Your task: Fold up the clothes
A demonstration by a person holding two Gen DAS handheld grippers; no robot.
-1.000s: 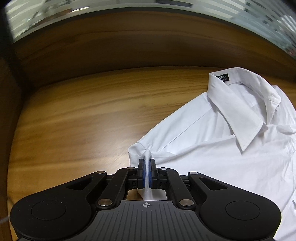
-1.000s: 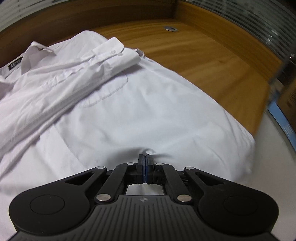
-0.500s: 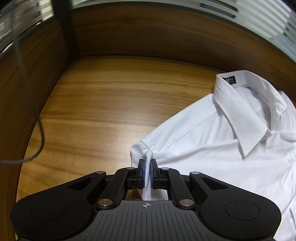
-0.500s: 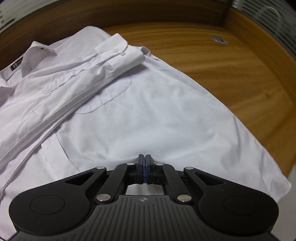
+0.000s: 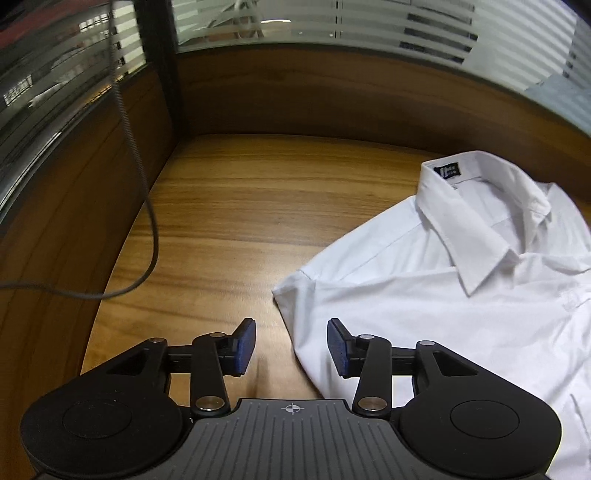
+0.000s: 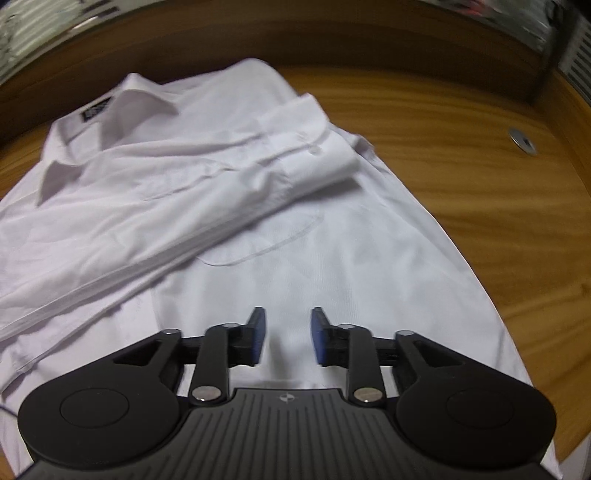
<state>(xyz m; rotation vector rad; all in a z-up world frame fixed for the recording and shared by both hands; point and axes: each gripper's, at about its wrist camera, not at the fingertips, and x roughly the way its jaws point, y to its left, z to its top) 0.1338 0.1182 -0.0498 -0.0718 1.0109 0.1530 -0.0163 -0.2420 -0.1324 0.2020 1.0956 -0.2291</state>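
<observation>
1. Both pairs of jaws stand spread apart with nothing between the blue pads.
2. In the left wrist view, the left gripper (image 5: 291,345) sits low over the wooden table (image 5: 236,206), at the near left edge of the white dress shirt (image 5: 443,310); its right pad (image 5: 338,347) is over the cloth and its left pad is over bare wood.
3. That shirt lies flat on the table with its collar (image 5: 469,225) at the far side and one folded shoulder corner just ahead of the left gripper.
4. A dark label (image 5: 448,171) is sewn inside the collar band; it carries pale lettering too small to read.
5. A grey cable (image 5: 147,206) hangs down at the left and curves off across the wooden side panel.
6. Behind the table stand glass partitions with frosted horizontal stripes (image 5: 332,26).
7. In the right wrist view, the right gripper (image 6: 287,338) hovers over the lower front of the shirt (image 6: 332,266), with cloth under both pads.
8. A sleeve (image 6: 207,206) is folded diagonally across the shirt front, its buttoned cuff (image 6: 310,140) towards the far right, partly covering the chest pocket (image 6: 266,240).
9. The collar label (image 6: 95,108) appears here too, blurred and illegible.
10. A round metal grommet (image 6: 521,139) is set in the tabletop at the far right, well apart from the shirt.
</observation>
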